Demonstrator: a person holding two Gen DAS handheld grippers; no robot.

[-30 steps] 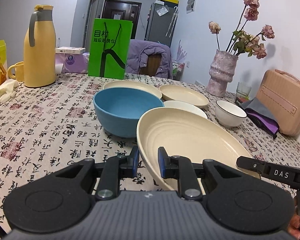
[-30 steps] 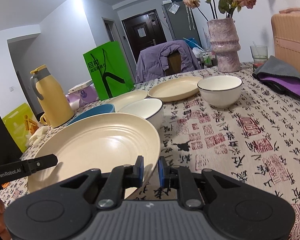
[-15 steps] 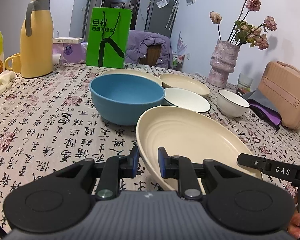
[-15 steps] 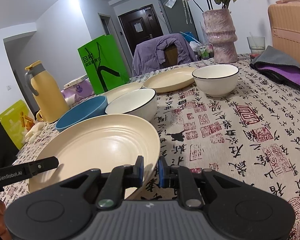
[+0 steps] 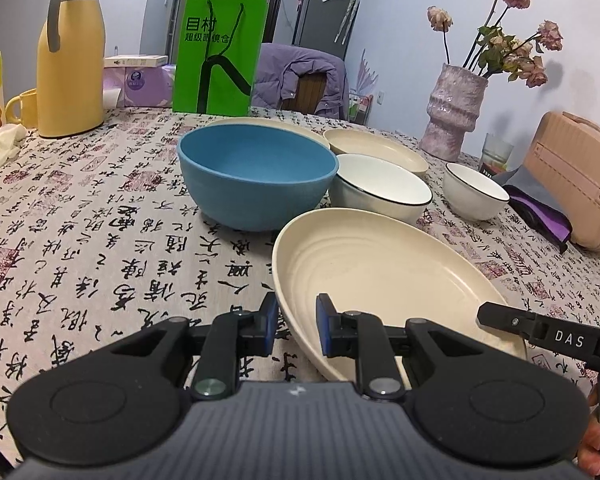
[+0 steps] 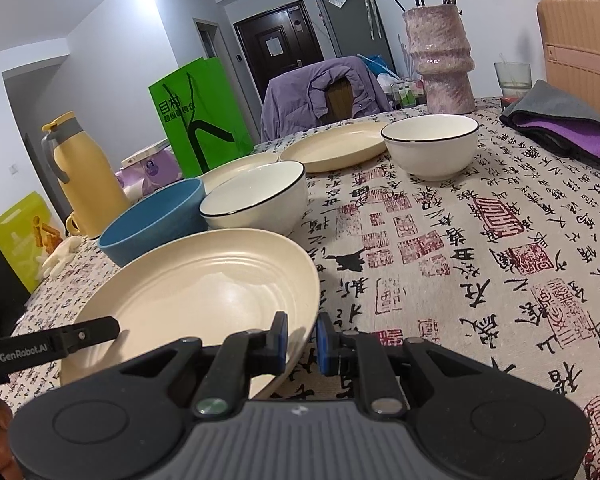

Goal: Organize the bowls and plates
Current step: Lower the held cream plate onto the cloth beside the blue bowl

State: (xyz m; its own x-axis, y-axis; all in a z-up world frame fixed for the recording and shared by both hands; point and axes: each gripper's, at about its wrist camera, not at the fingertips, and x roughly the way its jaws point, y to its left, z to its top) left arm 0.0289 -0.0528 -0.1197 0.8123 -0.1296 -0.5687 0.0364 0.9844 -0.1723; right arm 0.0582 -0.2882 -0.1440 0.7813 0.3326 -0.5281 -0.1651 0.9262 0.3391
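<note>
Together, the left hand-held gripper [image 5: 297, 330] and right hand-held gripper [image 6: 301, 343] each pinched a rim of the ribbed cream plate [image 5: 380, 280], which had sunk closer to the counter [image 5: 100, 240], near the blue bowl [image 5: 256, 180]; set-down seemed imminent.

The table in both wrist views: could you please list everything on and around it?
Plates: three, cream; one held, two at back.
Bowls: one blue, two white, mid-table.
Jug: one, yellow, far left.
Mug: yellow, beside jug.
Bag: green, back edge.
Vase: pink, with flowers.
Case: pink, right.
Cloth: grey-purple, right.
Left gripper, right gripper: black, each shut on the plate's rim.
</note>
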